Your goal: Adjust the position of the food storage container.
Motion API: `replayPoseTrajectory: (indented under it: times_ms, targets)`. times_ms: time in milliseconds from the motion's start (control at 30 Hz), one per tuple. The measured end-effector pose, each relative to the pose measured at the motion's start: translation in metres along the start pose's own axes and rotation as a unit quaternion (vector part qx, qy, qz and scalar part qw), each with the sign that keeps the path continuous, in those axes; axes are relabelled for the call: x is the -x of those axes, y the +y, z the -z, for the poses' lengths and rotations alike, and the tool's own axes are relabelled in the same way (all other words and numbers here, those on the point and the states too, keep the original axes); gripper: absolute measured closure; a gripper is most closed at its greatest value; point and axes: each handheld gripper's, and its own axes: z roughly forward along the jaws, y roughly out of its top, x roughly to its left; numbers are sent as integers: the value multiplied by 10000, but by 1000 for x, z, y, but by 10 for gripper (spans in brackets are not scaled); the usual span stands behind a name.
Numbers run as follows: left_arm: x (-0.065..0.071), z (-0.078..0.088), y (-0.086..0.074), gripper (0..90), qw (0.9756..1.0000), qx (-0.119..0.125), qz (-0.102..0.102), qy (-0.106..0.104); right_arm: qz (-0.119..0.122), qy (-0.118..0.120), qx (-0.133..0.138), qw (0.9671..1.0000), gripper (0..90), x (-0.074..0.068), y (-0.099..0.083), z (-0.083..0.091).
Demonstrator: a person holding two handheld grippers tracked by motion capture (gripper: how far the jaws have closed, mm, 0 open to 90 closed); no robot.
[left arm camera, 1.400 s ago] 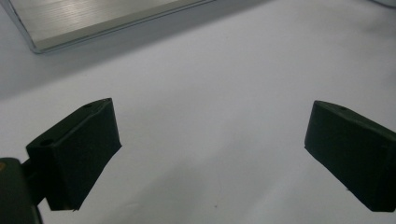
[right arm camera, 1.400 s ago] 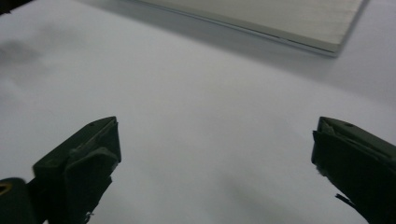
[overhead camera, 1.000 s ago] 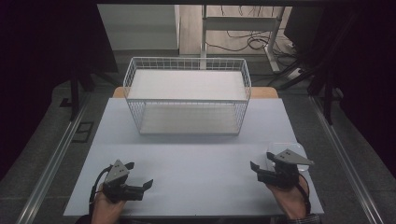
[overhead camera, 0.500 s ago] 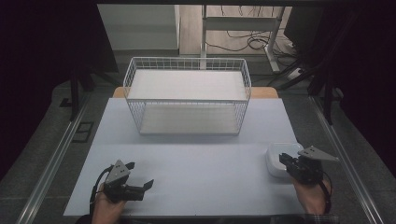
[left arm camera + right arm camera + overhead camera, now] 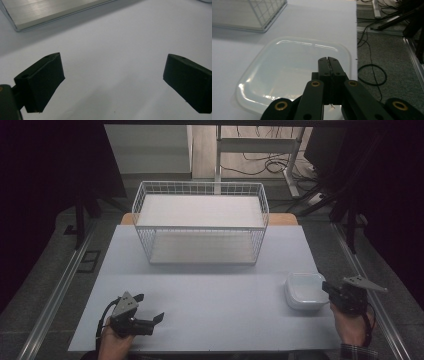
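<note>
Dim room: white worktop (image 5: 210, 310) on grey carpet floor (image 5: 45, 285), metal rails (image 5: 60, 285) down both sides, white desk frame (image 5: 260, 145) behind, loose black cables (image 5: 265, 165) on wood flooring, dark surroundings.

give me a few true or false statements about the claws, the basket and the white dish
1. The left claw is open over bare table. True.
2. The right claw is wide open. False: its jaws are pressed together.
3. The white dish sits inside the wire basket. False: it lies on the table, near the right claw.
4. The wire basket holds several objects. False: nothing lies in it.
5. The dish looks empty. True.
</note>
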Motion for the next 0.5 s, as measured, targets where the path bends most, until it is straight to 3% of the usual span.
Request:
replayPoseTrajectory:
  times_ms: [300, 500]
  targets:
    - [-1, 0, 0, 29, 10000, -19, 44, 22, -114, -468, 13, 9988, 889, 19, 1, -1]
    - [-1, -2, -1, 29, 10000, -72, 31, 56, -160, -545, -100, 9983, 889, 30, 0, -9]
